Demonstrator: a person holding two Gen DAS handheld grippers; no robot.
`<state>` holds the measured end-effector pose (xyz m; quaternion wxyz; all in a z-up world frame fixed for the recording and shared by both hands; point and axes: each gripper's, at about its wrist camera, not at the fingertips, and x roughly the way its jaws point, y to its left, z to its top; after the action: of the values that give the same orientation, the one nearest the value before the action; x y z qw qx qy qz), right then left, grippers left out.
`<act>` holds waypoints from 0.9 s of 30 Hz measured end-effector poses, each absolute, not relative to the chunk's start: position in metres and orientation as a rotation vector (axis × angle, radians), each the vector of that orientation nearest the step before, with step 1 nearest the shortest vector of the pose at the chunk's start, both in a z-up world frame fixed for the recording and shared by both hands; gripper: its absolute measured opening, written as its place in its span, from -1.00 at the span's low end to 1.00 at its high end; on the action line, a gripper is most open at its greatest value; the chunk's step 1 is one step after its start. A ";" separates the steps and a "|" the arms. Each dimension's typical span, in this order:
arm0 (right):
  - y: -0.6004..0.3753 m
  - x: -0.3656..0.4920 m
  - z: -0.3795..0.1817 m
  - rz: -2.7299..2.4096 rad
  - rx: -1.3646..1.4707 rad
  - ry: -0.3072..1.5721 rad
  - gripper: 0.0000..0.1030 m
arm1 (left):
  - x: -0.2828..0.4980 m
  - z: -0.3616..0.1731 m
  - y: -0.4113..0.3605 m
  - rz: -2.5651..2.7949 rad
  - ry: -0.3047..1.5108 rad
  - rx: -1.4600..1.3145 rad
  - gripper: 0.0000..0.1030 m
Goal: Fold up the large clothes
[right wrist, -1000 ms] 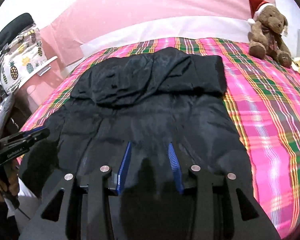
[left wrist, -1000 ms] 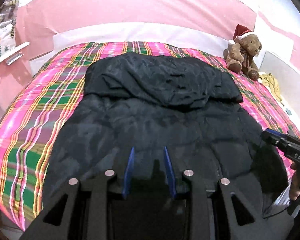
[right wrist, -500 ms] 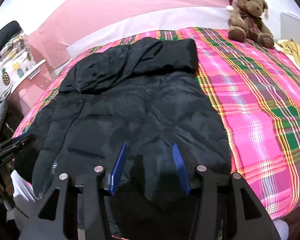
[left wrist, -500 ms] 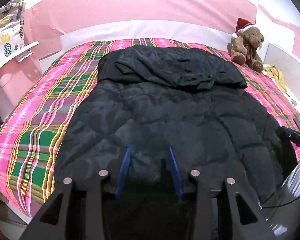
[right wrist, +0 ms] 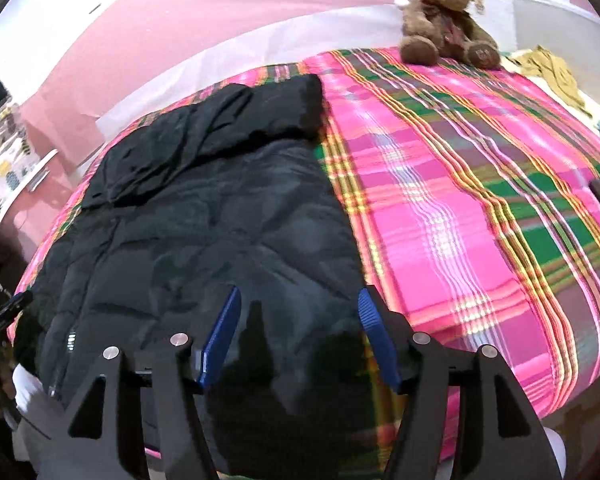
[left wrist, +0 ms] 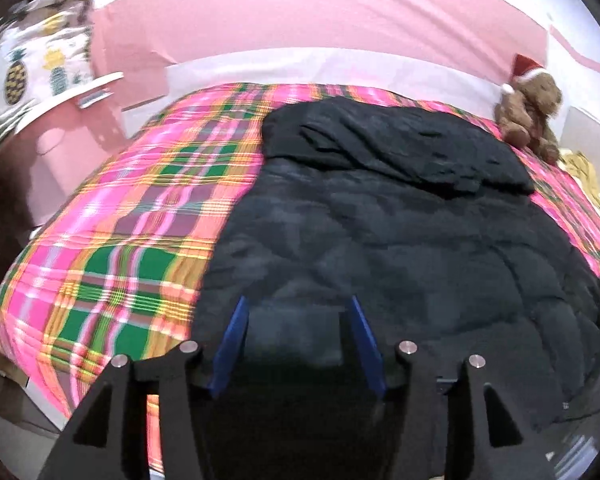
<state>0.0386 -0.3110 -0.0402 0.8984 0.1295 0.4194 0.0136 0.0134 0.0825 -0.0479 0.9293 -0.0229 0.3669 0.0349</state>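
Observation:
A large black padded jacket (left wrist: pixel 400 240) (right wrist: pixel 204 232) lies flat on a bed with a pink and green plaid cover (left wrist: pixel 132 216) (right wrist: pixel 460 208); its hood end is folded over at the far side. My left gripper (left wrist: pixel 296 308) hovers over the jacket's near left hem, jaws opening, with only fabric below them. My right gripper (right wrist: pixel 298 300) hangs over the near right hem by the jacket's edge, its jaws also opening with nothing pinched. The left gripper's tip (right wrist: pixel 8 312) shows at the left rim of the right wrist view.
A brown teddy bear in a red hat (left wrist: pixel 532 108) (right wrist: pixel 444 20) sits at the far right corner of the bed. A pink wall lies beyond. A pineapple-print cloth (left wrist: pixel 32 76) hangs at the left. Yellow fabric (right wrist: pixel 552 72) lies beside the bed at the right.
Both grippers have spread apart, the left toward the jacket's left hem corner and the right toward its right one. Both sets of jaws have widened.

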 end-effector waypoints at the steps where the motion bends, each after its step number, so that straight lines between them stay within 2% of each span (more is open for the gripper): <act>1: -0.313 0.038 -0.044 0.027 0.280 0.879 0.20 | 0.013 -0.050 0.088 0.086 0.755 -0.054 0.11; 4: -0.318 0.037 -0.057 0.046 0.333 0.915 0.20 | 0.012 -0.063 0.105 0.115 0.777 -0.059 0.13; 12: -0.320 0.032 -0.065 0.100 0.405 0.941 0.21 | -0.005 -0.080 0.119 0.085 0.792 -0.125 0.33; 19: -0.314 0.020 -0.067 0.159 0.449 0.965 0.21 | -0.020 -0.091 0.117 0.010 0.831 -0.215 0.33; 20: -0.313 0.020 -0.067 0.157 0.448 0.966 0.19 | -0.022 -0.093 0.113 -0.001 0.832 -0.210 0.33; 21: -0.311 0.021 -0.067 0.154 0.450 0.967 0.02 | -0.024 -0.094 0.107 -0.006 0.832 -0.195 0.33; 22: -0.311 0.022 -0.067 0.148 0.460 0.969 -0.05 | -0.025 -0.094 0.103 -0.001 0.829 -0.181 0.33; 24: -0.313 0.022 -0.066 0.139 0.485 0.962 -0.33 | -0.024 -0.094 0.100 0.007 0.825 -0.172 0.15; 25: -0.314 0.022 -0.064 0.139 0.492 0.956 -0.40 | -0.024 -0.092 0.101 0.011 0.822 -0.178 0.04; 27: -0.314 0.020 -0.059 0.140 0.493 0.939 -0.59 | -0.024 -0.085 0.102 0.015 0.813 -0.178 -0.37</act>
<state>0.0196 -0.3139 -0.0594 0.8604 0.2351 0.4472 0.0667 -0.0237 0.1019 -0.0855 0.9146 -0.0865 0.3949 0.0071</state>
